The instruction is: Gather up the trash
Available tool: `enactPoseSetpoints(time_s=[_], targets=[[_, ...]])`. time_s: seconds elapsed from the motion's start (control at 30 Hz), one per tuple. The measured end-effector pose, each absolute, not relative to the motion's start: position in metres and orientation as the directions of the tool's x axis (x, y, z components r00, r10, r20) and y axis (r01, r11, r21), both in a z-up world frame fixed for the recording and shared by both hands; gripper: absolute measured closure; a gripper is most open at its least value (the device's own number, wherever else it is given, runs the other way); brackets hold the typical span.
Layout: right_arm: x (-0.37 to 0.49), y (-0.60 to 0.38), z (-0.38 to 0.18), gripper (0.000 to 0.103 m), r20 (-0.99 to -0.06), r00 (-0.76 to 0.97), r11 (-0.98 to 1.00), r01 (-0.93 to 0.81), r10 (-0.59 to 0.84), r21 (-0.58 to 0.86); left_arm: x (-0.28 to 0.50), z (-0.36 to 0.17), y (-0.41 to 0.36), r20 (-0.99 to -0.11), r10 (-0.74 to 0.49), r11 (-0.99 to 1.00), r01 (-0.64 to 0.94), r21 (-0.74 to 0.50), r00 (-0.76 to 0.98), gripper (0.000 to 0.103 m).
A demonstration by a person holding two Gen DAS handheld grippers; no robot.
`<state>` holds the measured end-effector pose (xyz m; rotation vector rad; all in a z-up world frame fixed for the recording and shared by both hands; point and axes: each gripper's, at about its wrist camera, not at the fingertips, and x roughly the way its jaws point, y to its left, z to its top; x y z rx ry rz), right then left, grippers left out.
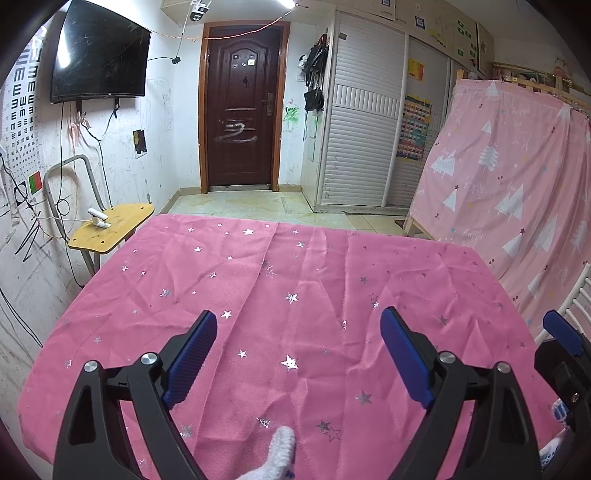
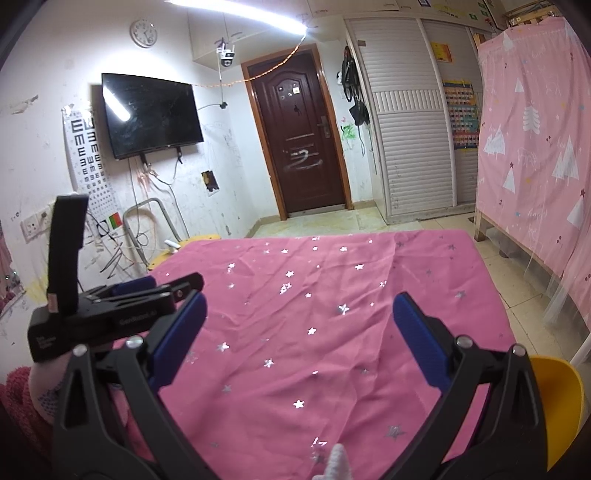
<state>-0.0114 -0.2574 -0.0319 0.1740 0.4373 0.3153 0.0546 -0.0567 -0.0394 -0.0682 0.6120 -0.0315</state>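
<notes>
Hovering over pink tablecloth [image 1: 295, 266], left gripper [image 1: 299, 354] and right gripper [image 2: 299, 332] both spread, empty. Seeing no trash; risking snagging cloth wrinkles.

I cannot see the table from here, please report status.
Left gripper and right gripper: open, empty. No trash visible on pink tablecloth. Nothing blocking.

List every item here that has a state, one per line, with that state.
left gripper: open, empty
right gripper: open, empty
door: closed
TV: off
wardrobe doors: shut
pink tablecloth: spread, wrinkled, no trash visible
ceiling light: on
</notes>
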Motion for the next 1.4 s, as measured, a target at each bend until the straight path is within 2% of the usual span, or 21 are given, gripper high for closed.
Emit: enactPoseSetpoints(time_s=[1.4], targets=[[-0.0132, -0.254, -0.0325, 0.006, -0.389, 0.858, 0.937, -0.259, 0.335, 0.236, 0.0528, -0.0394, -0.051, -0.573, -0.052, 0.997, 0.011, -0.074, 0.818, 0.021]])
